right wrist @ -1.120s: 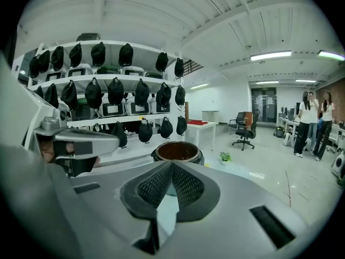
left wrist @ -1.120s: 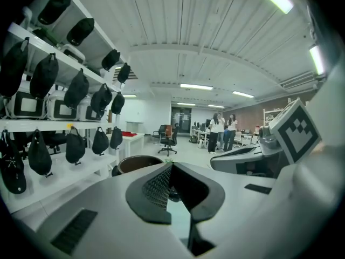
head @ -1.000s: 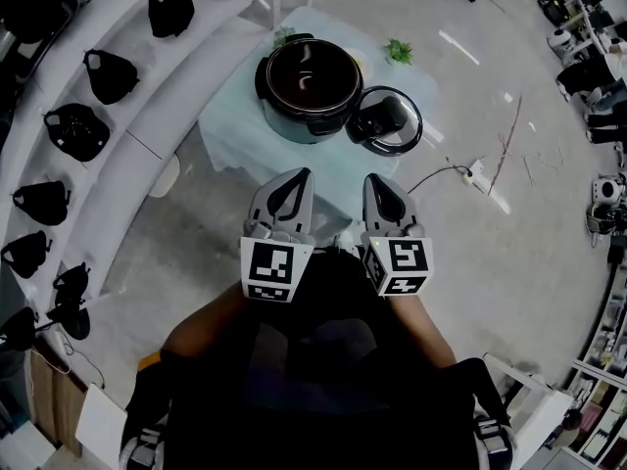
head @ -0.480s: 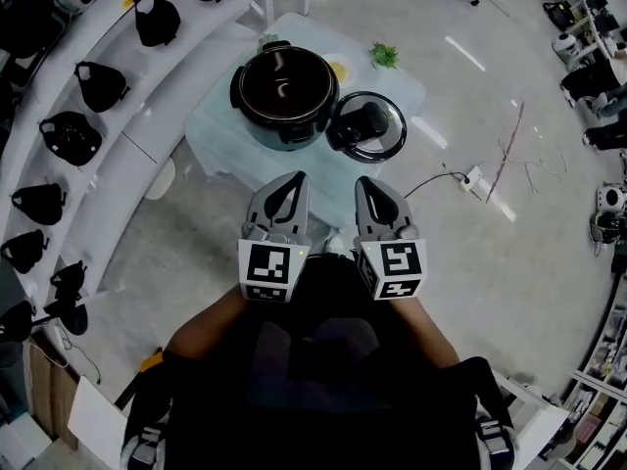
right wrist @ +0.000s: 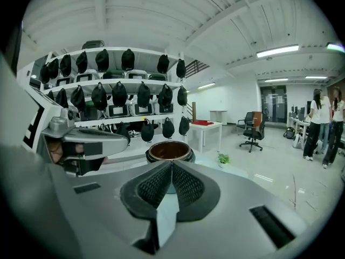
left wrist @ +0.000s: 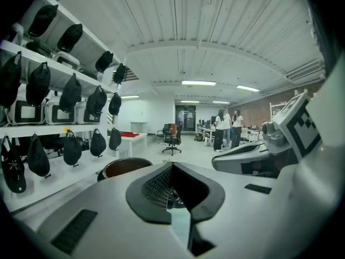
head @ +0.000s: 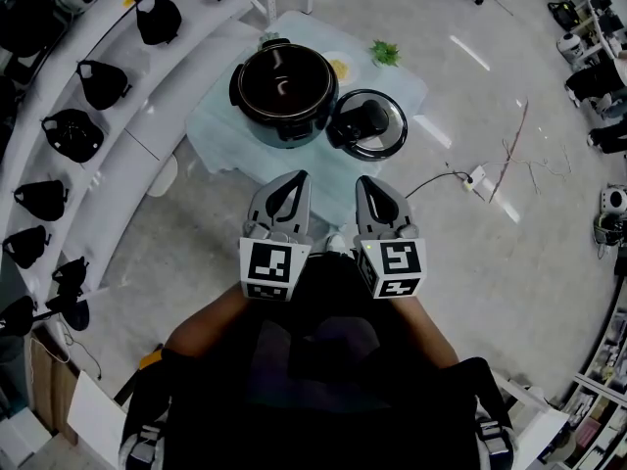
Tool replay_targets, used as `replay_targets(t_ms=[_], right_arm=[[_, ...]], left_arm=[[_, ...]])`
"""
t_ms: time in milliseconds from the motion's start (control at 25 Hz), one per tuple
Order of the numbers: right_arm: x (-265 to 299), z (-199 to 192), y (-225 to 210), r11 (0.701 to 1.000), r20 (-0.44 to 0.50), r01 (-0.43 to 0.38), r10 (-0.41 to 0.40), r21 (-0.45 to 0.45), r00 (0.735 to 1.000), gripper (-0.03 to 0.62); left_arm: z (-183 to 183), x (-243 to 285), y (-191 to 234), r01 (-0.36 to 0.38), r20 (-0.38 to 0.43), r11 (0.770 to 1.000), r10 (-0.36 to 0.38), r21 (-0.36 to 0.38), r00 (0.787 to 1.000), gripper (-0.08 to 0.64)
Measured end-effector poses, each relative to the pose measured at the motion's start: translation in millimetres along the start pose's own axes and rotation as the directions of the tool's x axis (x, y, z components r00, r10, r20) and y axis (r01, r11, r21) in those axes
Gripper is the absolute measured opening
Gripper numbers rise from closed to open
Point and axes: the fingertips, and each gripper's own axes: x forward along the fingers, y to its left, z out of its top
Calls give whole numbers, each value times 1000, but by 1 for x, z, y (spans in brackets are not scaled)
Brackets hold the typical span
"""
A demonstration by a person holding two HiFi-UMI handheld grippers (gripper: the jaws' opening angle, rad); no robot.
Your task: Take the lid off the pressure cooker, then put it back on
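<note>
While our left tongs [head: 296,176] and right tongs [head: 366,180] hang pressed together, empty, we note the round dark metal pressure cooker [head: 283,84] open on the pale-green bench [head: 220,130], its round black lid [head: 367,125] lying just beside.

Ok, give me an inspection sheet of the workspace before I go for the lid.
Surface: small table under a pale cloth.
Job's things: pressure cooker open; lid on the cloth beside it.
Clutter: small green plant; a yellow item, unclear.
Grippers: left claw and right claw shut, empty, short of the table.
Cables: cable to a power strip on the floor.
Surroundings: shelves of black bags; people far off.
</note>
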Motion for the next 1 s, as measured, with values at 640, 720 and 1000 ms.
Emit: replay_targets(t_ms=[640,720,1000], right_arm=[[-1,-19,-55,998,-30,-62,61,-28,998,25],[-1,-22,-64,996,-34,-78,77,-39,996,25],[3,-29,-84,994,-45,-96,94,-57,995,25]], left_arm=[[-1,35,-43,-63,-39,998,63,2,997,6],[-3,39,-50,-82,-45,997,82,0,996,6],[-12,35,-57,-142,-68,990,141,-9,988,7]])
